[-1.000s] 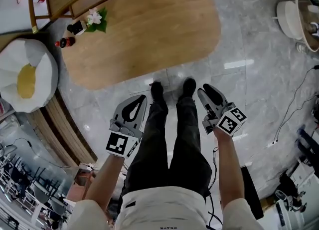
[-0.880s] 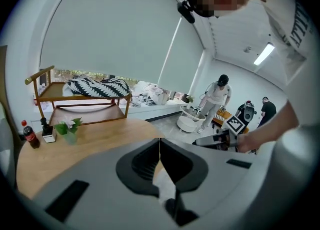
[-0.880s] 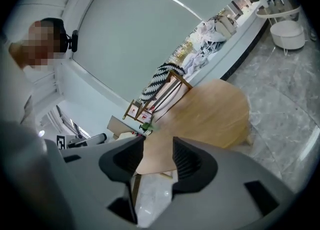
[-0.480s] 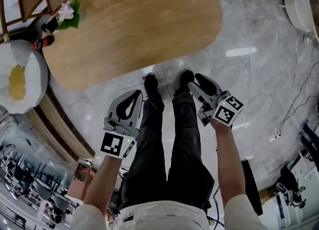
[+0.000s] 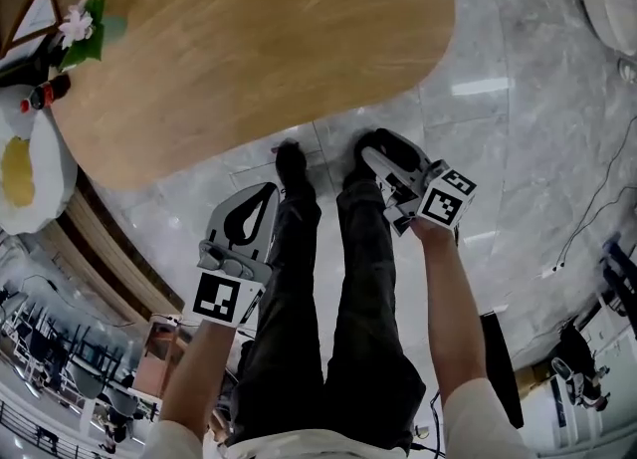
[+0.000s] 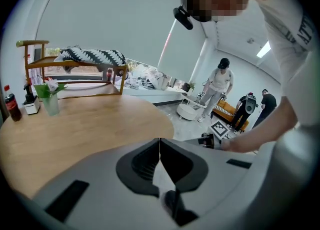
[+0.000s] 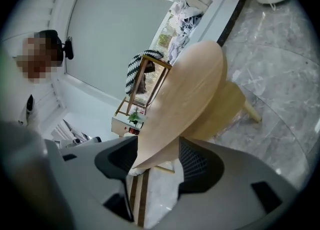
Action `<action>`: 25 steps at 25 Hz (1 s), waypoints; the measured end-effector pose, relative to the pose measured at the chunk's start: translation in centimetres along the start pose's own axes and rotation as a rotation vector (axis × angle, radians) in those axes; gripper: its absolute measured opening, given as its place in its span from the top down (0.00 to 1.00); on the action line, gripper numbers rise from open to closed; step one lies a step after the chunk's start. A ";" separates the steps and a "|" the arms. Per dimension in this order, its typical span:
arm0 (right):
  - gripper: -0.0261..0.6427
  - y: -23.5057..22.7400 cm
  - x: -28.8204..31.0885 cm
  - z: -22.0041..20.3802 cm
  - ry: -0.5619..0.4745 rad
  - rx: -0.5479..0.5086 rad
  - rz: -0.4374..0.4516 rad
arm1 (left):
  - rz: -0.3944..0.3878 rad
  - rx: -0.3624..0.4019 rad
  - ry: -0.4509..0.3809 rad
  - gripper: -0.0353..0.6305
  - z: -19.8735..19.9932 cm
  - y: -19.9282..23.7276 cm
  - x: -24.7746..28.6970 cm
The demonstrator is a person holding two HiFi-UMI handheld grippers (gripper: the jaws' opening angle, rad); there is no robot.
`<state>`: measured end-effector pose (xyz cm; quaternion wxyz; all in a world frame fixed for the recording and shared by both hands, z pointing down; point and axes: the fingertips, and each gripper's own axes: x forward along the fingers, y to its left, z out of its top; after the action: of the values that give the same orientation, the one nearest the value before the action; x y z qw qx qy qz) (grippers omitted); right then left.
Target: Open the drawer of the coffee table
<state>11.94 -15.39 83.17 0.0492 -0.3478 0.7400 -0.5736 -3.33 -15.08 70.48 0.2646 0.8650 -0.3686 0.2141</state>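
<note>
The left gripper (image 5: 261,200) is pressed together, its two jaws meeting along one line with nothing between them. It hangs beside the person's left leg (image 5: 289,288), with its tips toward the near edge of the coffee table (image 5: 249,49) and a strip of marble floor (image 5: 518,148) between them. In the left gripper view the wooden top spreads out just past the tips, seen from slightly above.

The right gripper (image 5: 370,146) is spread and its jaws are opening. The pads press on nothing. It is held out past the person's right knee, close to the table's near edge, nearer than the left gripper, and not touching it. Its own view looks up from below the top: the rim of the table shows in the gap between the jaws, with the paler underside (image 7: 220,109) and one slanted leg (image 7: 250,110) behind it.

The table is a long rounded oval straight ahead of the person's feet. No view shows a drawer front clearly.

At the table's far left end stand a vase of flowers (image 5: 85,34) and a dark bottle (image 5: 40,97), close to each other by the edge.
</note>
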 end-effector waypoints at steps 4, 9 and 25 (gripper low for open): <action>0.55 -2.2 1.7 -1.4 -0.024 0.055 0.059 | -0.002 -0.013 0.024 0.92 -2.5 0.3 1.6; 0.52 -5.5 3.6 -3.0 -0.023 0.105 0.124 | -0.002 -0.069 0.052 0.92 -5.1 0.1 3.4; 0.42 -14.7 8.0 -4.6 -0.140 0.249 0.255 | -0.079 -0.091 0.125 0.92 -11.9 0.2 6.8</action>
<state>10.48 -17.69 100.31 0.2152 -0.2816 0.6961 -0.6244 -1.21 -11.44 83.53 0.3342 0.8509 -0.3264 0.2404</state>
